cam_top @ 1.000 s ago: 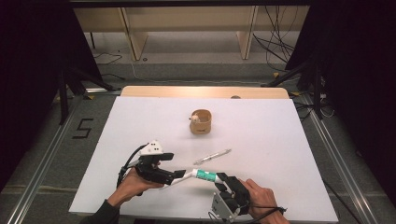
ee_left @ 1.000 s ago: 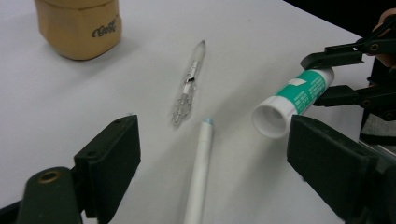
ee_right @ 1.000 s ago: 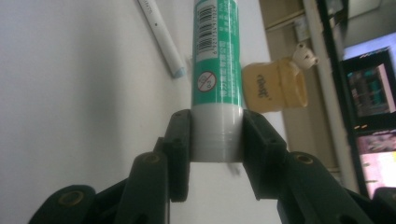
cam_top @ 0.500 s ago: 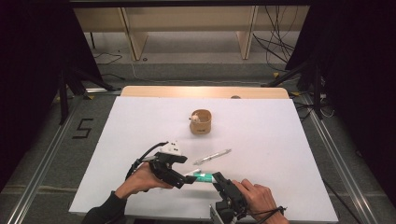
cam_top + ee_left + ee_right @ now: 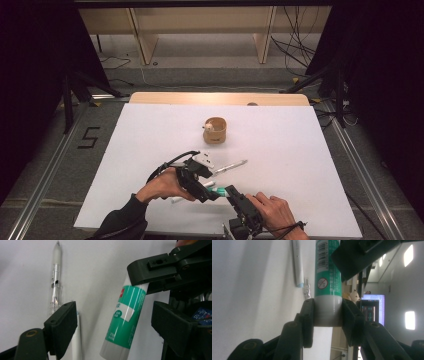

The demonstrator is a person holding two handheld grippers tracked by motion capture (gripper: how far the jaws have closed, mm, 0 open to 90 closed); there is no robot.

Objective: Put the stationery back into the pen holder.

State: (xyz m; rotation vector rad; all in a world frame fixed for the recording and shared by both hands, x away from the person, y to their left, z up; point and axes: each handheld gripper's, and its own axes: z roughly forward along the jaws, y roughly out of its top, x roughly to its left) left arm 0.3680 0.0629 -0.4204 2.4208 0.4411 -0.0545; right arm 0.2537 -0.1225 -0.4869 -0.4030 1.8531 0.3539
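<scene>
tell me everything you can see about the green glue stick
The glue stick is a slim plastic tube with a green and white printed label, a barcode and a small prohibition symbol, and a plain grey end section. The right claw grips that grey end, its pads pressed on both sides. At the tube's other end, the left claw has one black jaw against the white tip while the other jaw stands clear beside a white pen. The stick is held above the white table, near its front edge.

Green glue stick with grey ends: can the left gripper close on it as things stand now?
Probably yes. The green glue stick lies between the open jaws of the left gripper, with nothing in the gaps. The right gripper clamps only its far end.
</scene>
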